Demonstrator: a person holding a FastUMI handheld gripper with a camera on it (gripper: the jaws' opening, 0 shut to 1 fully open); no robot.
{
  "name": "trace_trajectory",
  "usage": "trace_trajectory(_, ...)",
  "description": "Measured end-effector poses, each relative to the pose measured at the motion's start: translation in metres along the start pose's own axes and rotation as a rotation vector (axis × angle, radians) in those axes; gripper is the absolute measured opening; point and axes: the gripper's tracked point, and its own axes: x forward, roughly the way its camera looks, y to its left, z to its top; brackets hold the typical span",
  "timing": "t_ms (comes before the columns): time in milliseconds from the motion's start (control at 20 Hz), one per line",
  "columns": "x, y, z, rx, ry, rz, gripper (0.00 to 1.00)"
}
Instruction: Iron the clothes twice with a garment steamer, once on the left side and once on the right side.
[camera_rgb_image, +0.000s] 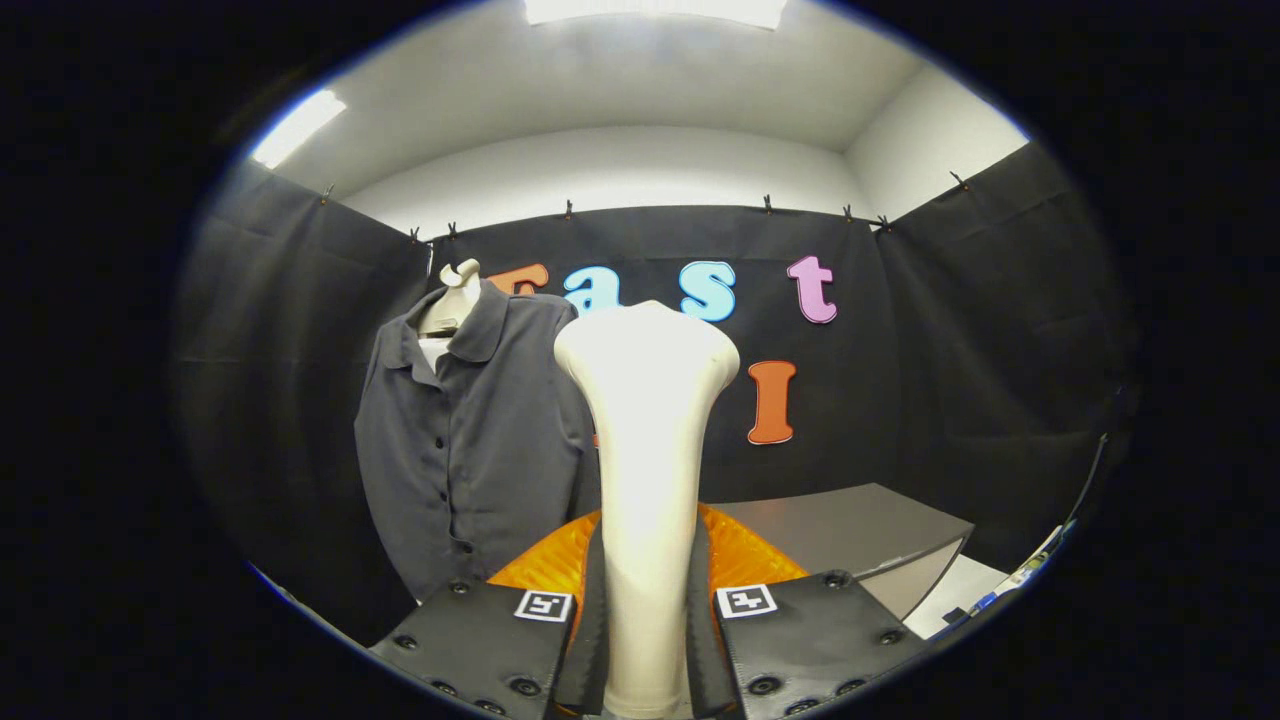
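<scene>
clamping the steamer (648, 440) upright between both fingers, the hand-held gripper (645, 640) sits right of the shirt (470, 440); swinging in crooked could snag the placket.

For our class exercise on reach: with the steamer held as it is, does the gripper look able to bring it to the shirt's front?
Probably yes. The gripper is shut on the steamer, whose head stands upright ahead of the fingers. The shirt hangs on a form beyond and to the left, and nothing stands between them.
</scene>
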Motion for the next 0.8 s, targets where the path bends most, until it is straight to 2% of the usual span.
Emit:
trace_trajectory(250,-0.006,0.035,0.007,-0.015,-0.032,0.022,0.38)
trace_trajectory(450,-0.005,0.077,0.013,-0.028,-0.057,0.009,0.39)
trace_trajectory(800,0.024,0.157,0.001,-0.031,-0.04,-0.012,0.39)
